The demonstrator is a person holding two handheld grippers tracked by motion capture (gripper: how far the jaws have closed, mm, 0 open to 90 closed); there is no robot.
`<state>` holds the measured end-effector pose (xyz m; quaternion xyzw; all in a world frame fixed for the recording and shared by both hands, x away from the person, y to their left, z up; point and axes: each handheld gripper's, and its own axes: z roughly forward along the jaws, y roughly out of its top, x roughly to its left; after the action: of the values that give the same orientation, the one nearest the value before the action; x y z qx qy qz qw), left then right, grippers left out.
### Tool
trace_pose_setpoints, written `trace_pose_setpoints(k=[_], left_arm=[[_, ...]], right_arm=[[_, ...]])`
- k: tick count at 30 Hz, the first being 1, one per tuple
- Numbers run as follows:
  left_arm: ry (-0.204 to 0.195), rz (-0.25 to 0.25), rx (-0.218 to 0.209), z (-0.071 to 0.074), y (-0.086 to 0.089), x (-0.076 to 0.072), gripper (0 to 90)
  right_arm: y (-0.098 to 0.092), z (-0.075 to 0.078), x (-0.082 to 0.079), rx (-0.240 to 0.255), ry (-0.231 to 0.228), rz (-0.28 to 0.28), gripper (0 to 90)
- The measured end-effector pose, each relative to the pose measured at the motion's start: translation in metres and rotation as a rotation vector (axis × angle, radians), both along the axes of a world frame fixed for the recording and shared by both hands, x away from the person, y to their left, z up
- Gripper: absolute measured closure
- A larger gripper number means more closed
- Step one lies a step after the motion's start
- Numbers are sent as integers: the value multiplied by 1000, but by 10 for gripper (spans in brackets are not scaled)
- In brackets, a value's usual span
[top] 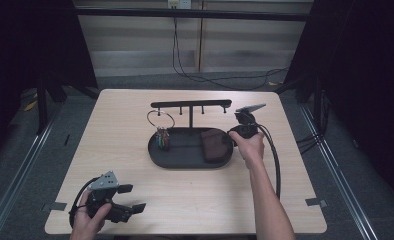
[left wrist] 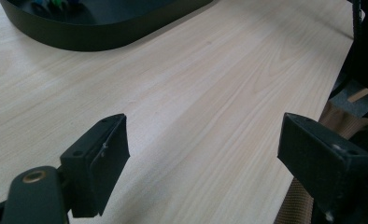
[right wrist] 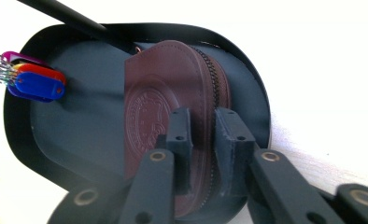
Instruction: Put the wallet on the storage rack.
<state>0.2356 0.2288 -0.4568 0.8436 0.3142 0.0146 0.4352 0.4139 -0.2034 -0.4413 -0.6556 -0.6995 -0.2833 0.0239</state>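
A brown pouch [right wrist: 173, 112] with a zipper lies in the right end of a black oval tray [top: 157, 152] in the middle of the desk [top: 135, 200]. The right hand-held gripper [right wrist: 202, 135] sits at that end of the tray, right over the pouch. Its two black jaws stand a little apart, with the zipper edge of the pouch between them. I cannot tell if the jaws press on the pouch.

In the left end of the tray there is a bunch of colored key tags [right wrist: 35, 81], blue, red and purple. They hang from a wire ring [top: 160, 119]. A black stand with a long bar and small pegs [top: 191, 105] rises from the back of the tray.

The left hand-held gripper [top: 130, 197] is near the front left corner of the desk, well apart from the tray. Its jaws are wide open and nothing is between them, just the bare wood under them.
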Motion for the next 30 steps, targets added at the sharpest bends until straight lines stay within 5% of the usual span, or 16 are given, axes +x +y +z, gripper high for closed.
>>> trace_pose_setpoints(k=[2, 12, 24, 30], left_arm=[[-1, 0, 0, 0, 0, 0, 162], [-4, -5, 6, 0, 0, -1, 163], [-12, 26, -1, 2, 5, 1, 163], [-6, 42, 2, 2, 8, 1, 162]], right_arm=[[1, -1, 1, -34, 21, -6, 699], [2, 17, -11, -19, -89, 23, 553], [2, 37, -35, -77, -229, 66, 360], [1, 35, -48, -62, -237, 82, 307]])
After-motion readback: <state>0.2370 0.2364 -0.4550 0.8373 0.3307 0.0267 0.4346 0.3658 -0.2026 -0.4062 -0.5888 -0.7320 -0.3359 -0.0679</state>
